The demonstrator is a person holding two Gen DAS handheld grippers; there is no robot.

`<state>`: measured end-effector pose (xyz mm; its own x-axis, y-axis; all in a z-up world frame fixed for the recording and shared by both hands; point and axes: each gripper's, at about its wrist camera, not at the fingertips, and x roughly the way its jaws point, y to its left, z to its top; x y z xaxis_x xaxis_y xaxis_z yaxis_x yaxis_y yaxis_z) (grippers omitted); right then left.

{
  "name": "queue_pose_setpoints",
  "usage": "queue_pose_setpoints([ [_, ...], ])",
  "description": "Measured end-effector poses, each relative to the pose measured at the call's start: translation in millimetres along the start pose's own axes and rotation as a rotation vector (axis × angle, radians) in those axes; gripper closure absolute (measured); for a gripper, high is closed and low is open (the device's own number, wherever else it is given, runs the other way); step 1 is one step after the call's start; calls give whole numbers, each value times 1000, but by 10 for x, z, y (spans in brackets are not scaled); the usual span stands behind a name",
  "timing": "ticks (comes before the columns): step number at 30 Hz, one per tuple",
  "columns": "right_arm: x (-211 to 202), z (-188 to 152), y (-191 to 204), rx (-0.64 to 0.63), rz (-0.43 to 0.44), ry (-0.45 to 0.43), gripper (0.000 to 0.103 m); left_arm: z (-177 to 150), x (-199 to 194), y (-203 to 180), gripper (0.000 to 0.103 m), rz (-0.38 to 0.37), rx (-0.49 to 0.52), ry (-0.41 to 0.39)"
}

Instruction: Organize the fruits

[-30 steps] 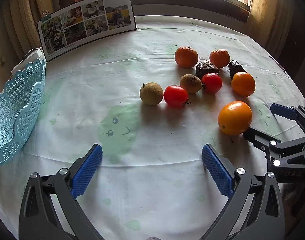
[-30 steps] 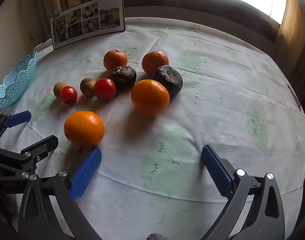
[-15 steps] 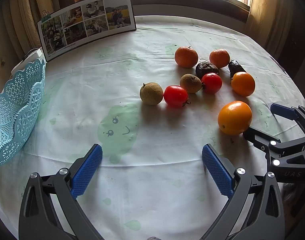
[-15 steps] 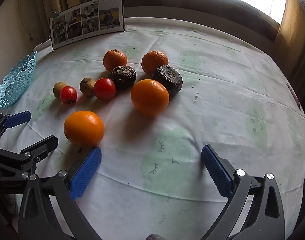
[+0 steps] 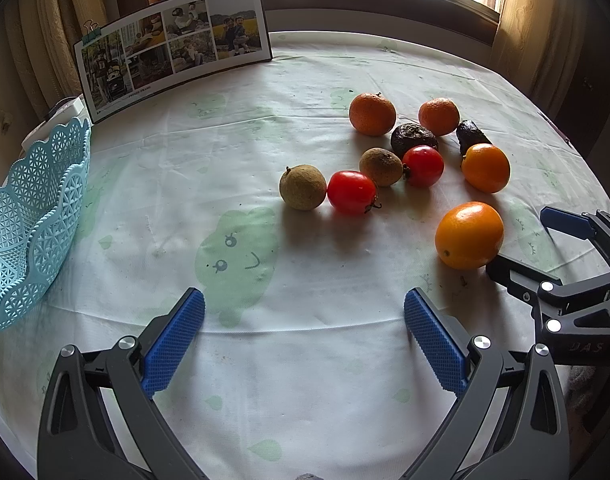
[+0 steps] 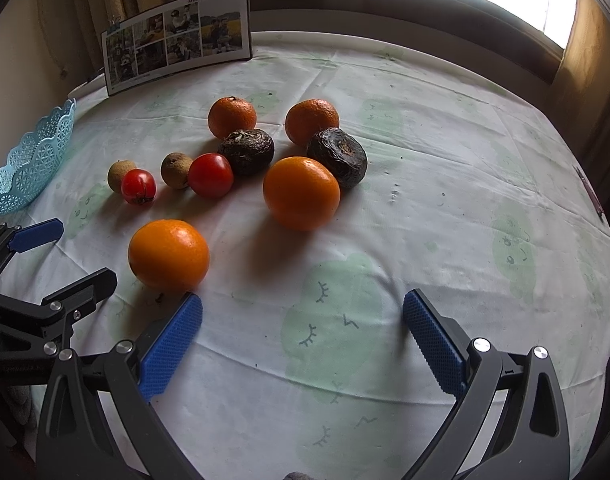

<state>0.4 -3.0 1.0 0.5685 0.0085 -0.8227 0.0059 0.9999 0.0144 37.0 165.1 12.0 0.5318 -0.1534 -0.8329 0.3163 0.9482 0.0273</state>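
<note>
— Fruits lie in a loose cluster on the pale tablecloth (image 5: 185, 184); where do we see them best?

— From the right wrist view, where they sit ahead and to the left. The nearest orange (image 6: 169, 254) lies just beyond the inner blue pad of our right gripper (image 6: 303, 334), whose fingers are spread wide with nothing between them. A second orange (image 6: 301, 193) sits further in, touching a dark wrinkled fruit (image 6: 337, 157).

— And from the left wrist view?

— Our left gripper (image 5: 305, 340) is likewise wide apart and empty, over bare cloth. This view shows far more of the blue lattice basket (image 5: 29, 216) at the left edge, well apart from the fruit. It also shows a brown fruit (image 5: 303, 187) touching a red tomato (image 5: 351, 192).

— What is cut off or unclear?

— The basket runs out of frame in both views. In the left view, that dark wrinkled fruit is mostly hidden behind the orange. We cannot tell what kind the dark fruits are. A photo board (image 5: 173, 48) stands at the far edge; its pictures are too small to read.
</note>
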Motion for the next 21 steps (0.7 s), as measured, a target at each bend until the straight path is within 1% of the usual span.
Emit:
queue_pose_setpoints([
  [3,-8,-14,2,-36,25,6,5,5,-2,2,2,-7,3,2],
  [6,-17,-23,5,-46,26,7,5,24,17,0,2,-13,8,4],
  [10,-24,-33,16,-46,19,5,5,1,-36,76,2,-54,-23,-5],
  [11,-27,-36,15,-46,18,5,5,18,-37,119,2,-49,-34,-8],
  [13,-49,-51,25,-47,9,3,5,16,-64,190,2,-15,-48,-24],
  [15,-106,-96,69,-66,-4,-16,5,19,-103,261,2,11,-53,-45],
  [16,-143,-117,107,-82,0,-29,7,18,-138,294,2,23,-54,-62],
  [18,-223,-142,184,-96,32,-52,8,31,-189,352,2,35,-55,-86],
  [21,-293,-115,318,-108,80,-77,9,60,-228,425,2,36,-66,-98],
])
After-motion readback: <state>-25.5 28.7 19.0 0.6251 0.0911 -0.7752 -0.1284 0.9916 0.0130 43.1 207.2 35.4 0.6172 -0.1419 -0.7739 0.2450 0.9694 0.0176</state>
